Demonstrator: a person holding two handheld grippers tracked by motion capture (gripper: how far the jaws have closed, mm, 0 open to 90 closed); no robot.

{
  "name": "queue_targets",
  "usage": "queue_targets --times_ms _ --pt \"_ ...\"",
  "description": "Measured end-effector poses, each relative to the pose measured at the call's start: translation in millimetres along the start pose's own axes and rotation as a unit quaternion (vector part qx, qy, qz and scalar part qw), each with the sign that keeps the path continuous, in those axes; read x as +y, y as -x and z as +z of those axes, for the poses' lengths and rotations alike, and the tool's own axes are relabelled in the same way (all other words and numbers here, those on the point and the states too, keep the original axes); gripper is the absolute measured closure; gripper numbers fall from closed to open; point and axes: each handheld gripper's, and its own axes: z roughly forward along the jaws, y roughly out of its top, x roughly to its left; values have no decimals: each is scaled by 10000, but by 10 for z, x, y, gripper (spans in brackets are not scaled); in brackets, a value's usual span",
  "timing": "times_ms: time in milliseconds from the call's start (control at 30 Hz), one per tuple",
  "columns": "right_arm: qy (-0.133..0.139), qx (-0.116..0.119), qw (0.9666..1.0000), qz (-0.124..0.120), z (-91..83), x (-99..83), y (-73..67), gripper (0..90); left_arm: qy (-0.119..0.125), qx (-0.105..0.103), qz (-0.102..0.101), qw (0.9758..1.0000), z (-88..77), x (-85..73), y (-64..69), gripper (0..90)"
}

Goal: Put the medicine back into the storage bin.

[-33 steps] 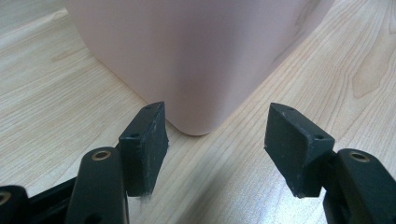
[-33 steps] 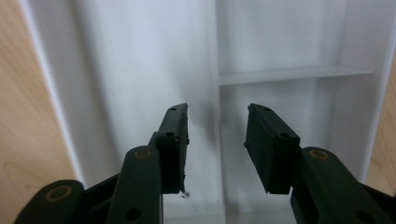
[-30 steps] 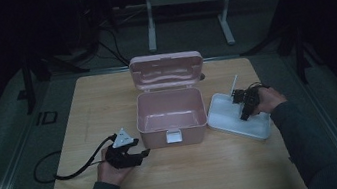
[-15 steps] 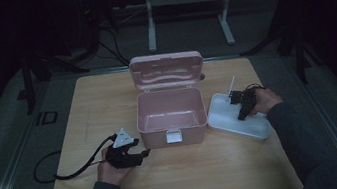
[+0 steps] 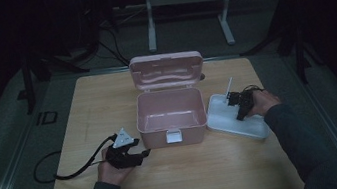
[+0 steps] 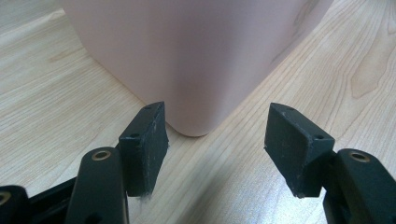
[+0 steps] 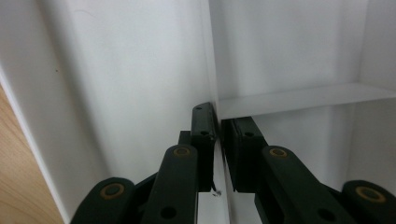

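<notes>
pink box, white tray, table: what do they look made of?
Pink box: likely moulded plastic, matte, with rounded corners and a smooth even wall. White tray: probably plastic too, smooth with a slight sheen and thin moulded dividers. Table: light wood or wood-look laminate, with visible grain; which one is unclear.

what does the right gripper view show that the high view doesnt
Right gripper view alone: the white tray's upright divider wall pinched between the right gripper's jaws, which have just been closing, and a cross partition branching off it.

High view alone: the open pink box with its lid up, the left gripper beside the box's front corner, both forearms, the whole wooden table.

Both: the white tray, the right gripper in it, and some tabletop.
</notes>
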Motion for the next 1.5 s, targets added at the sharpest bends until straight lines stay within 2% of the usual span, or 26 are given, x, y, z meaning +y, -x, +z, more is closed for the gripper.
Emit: queue_targets --times_ms 100,233,333,467,567,833,1067,1267,1500 --pt "-2 -106 9999 -84 0 1 -30 831 -5 -6 -14 10000 8 -1 5 386" --pt "1 -67 9999 -137 -1 -1 -24 859 -3 13 -2 10000 4 -1 1 386" --pt "15 -234 9985 -496 1 -13 -60 877 -15 13 -9 10000 16 -4 1 386" --pt "-49 -89 9981 -612 -1 -2 -45 891 -12 13 -13 10000 17 -4 5 386" --pt "-87 16 9979 -636 -4 3 -25 895 6 22 -7 10000 1 -4 -5 386" --pt "-95 95 9971 -743 -6 -18 -30 899 9 20 -8 10000 1 -4 -6 386" --pt "-26 137 9973 -724 -28 -52 -28 899 -1 22 2 10000 3 -5 -6 386" --pt "-17 354 9972 -658 -71 -80 -19 899 8 18 -4 10000 1 -4 -5 386" --pt "59 403 9966 -720 -141 -99 -32 899 0 19 3 10000 2 -5 -5 386"
